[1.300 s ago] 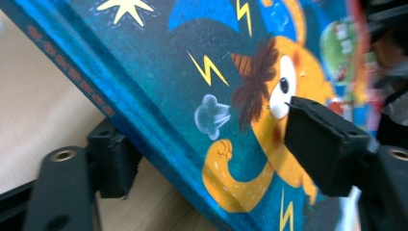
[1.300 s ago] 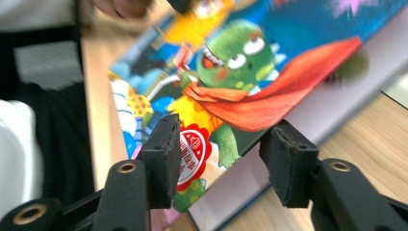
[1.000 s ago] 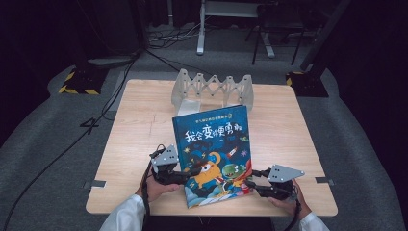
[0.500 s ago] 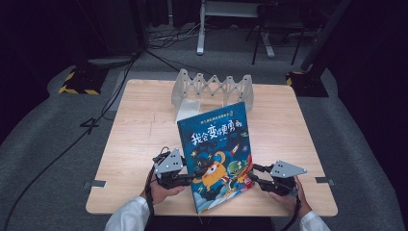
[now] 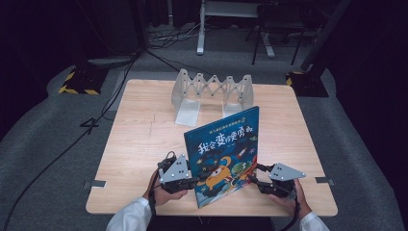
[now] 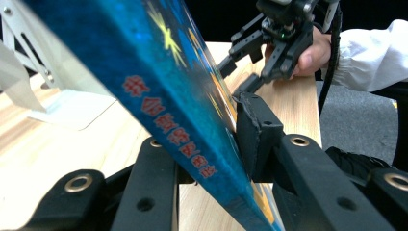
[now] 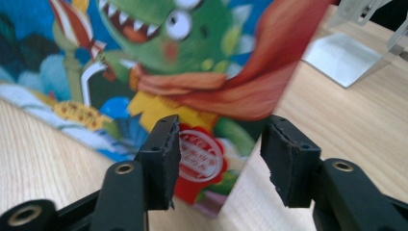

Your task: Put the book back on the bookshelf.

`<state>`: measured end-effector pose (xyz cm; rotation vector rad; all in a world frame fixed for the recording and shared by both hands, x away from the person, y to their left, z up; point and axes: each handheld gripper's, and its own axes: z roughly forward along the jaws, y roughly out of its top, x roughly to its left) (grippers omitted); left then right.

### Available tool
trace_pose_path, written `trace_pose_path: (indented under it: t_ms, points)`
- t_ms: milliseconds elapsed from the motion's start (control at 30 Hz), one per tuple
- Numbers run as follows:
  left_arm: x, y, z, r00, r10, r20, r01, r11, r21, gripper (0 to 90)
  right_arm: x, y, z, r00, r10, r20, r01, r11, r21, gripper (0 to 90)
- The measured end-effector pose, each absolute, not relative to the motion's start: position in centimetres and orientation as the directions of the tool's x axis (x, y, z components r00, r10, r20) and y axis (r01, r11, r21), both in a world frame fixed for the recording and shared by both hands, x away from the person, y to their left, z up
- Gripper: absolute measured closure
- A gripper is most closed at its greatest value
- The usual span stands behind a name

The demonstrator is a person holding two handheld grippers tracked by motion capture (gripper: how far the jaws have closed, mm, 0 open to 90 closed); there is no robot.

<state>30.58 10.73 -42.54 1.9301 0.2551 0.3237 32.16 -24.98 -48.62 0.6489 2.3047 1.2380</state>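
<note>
Left gripper (image 5: 190, 182): you have just closed its jaws on the spine edge of the picture book (image 5: 223, 154), now tilted up off the wooden bench (image 5: 139, 139) rather than flat. Right gripper (image 5: 257, 179): jaws just opening, released beside the glossy, rigid cover, so only your left hand carries it.

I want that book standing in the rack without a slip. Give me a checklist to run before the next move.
1. Left gripper clamped on the book at its spine edge: ok; its jaws have just been closing.
2. Right gripper gripping: not ok; jaws have just opened, pads clear of the cover.
3. Book raised off the table: ok, tilted up, bottom corner low.
4. Rack free to take it: ok.
5. Path from book to rack unobstructed: ok.
</note>
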Motion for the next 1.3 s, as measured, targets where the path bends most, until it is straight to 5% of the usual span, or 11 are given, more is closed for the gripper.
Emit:
trace_pose_path:
  t_ms: [267,600,767,1067,1300]
  points:
    - [30.2,10.1,-42.1,0.942,0.308,0.132,-0.006,-0.38,0.925,74.8,31.7,-25.7,-48.2,-0.771,0.618,-0.156,0.194,0.461,0.866,46.6]
    - [30.6,10.0,-42.1,0.948,0.288,0.139,-0.02,-0.382,0.924,75.1,34.6,-26.8,-45.6,-0.826,0.563,-0.018,0.221,0.353,0.909,30.6]
    - [31.3,10.0,-42.2,0.946,0.297,0.131,-0.01,-0.376,0.926,74.3,35.3,-25.9,-45.4,-0.882,0.47,0.023,0.226,0.38,0.897,39.0]
    - [31.3,10.5,-42.6,0.936,0.346,0.063,0.053,-0.317,0.947,70.1,33.4,-26.7,-45.8,-0.863,0.505,-0.004,0.198,0.346,0.917,57.6]
    - [30.5,10.5,-43.4,0.937,0.349,0.01,0.103,-0.305,0.947,70.6,31.4,-27.2,-45.9,-0.866,0.496,-0.068,0.138,0.367,0.92,62.7]
